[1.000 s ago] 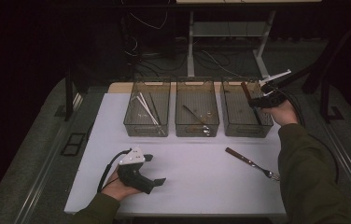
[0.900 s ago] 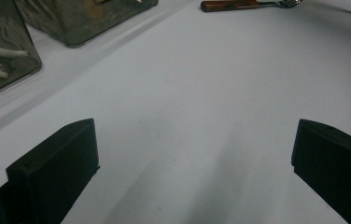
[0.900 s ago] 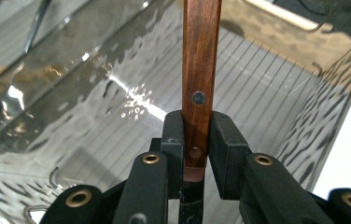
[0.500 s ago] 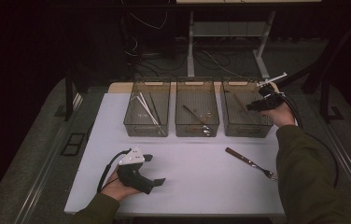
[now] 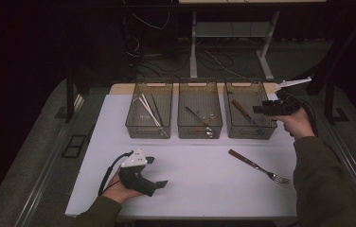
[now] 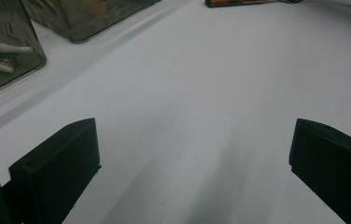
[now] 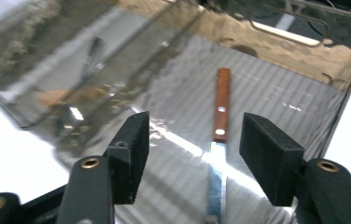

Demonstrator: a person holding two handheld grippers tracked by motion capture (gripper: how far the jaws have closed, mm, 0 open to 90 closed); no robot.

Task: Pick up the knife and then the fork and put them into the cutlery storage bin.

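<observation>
A knife [image 7: 221, 109] with a wooden handle lies flat in the right clear bin [image 5: 249, 135]; it also shows as the knife [image 5: 240, 109] in the high view. My right gripper [image 5: 257, 109] hovers at that bin's right rim, pointing left. In its own view the right gripper [image 7: 197, 129] is open above the knife, which it does not touch; its jaws have just been opening. A wooden-handled fork [image 5: 256, 165] lies on the white table in front of that bin. My left gripper [image 5: 159, 171] rests on the table at front left, and the left gripper [image 6: 192, 140] stands open on nothing.
The middle bin [image 5: 200, 135] holds metal cutlery, and the left bin [image 5: 147, 132] holds white sticks. The three stand in a row at the back of the white table [image 5: 200, 198]. The fork's handle [image 6: 239, 2] shows far off in the left gripper view.
My right gripper has drawn back to the right from over the bin and its jaws have spread. The knife now lies free in the bin. The left gripper has not moved.
</observation>
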